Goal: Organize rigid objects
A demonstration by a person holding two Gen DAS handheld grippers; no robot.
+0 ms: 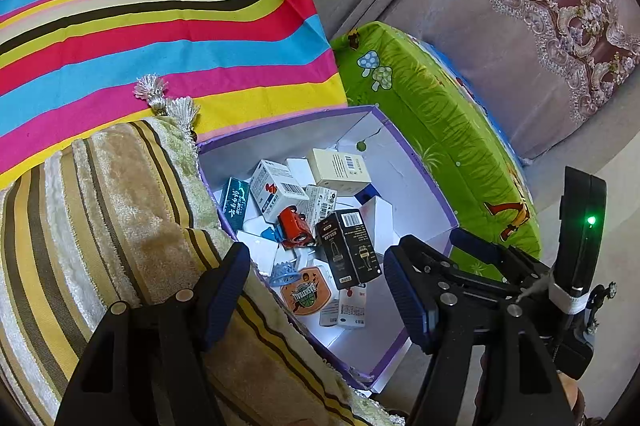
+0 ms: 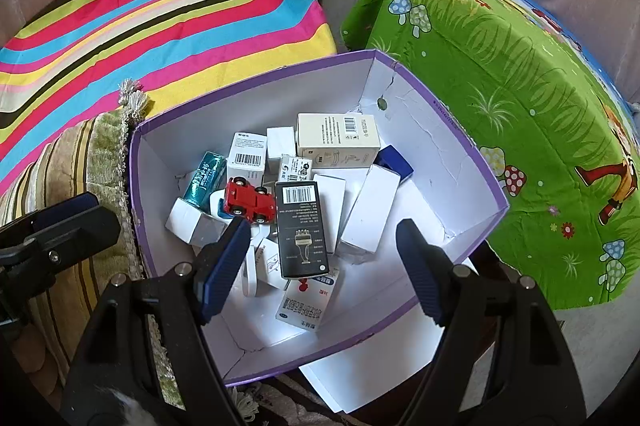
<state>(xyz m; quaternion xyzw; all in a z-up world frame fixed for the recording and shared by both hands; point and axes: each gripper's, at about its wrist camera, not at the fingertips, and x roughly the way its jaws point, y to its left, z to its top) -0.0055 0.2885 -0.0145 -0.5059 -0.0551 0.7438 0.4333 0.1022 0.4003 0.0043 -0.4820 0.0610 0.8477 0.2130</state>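
A white cardboard box with a purple rim (image 1: 416,161) (image 2: 460,129) holds several small cartons. Among them lie a red toy car (image 1: 295,228) (image 2: 250,203), a black carton (image 1: 352,250) (image 2: 302,230), a cream carton (image 1: 340,167) (image 2: 338,135) and a teal box (image 1: 236,201) (image 2: 204,177). My left gripper (image 1: 320,290) hangs open over the box's near left side, with nothing between its pads. My right gripper (image 2: 322,266) (image 1: 434,242) is also open, above the box's near edge, and holds nothing.
A rainbow-striped cushion (image 1: 160,25) sits behind the box. A green mushroom-print cushion (image 1: 432,113) presses against its right side and a tan striped pillow (image 1: 120,205) against its left. A white lid (image 2: 360,378) lies under the box. Curtains (image 1: 540,5) hang behind.
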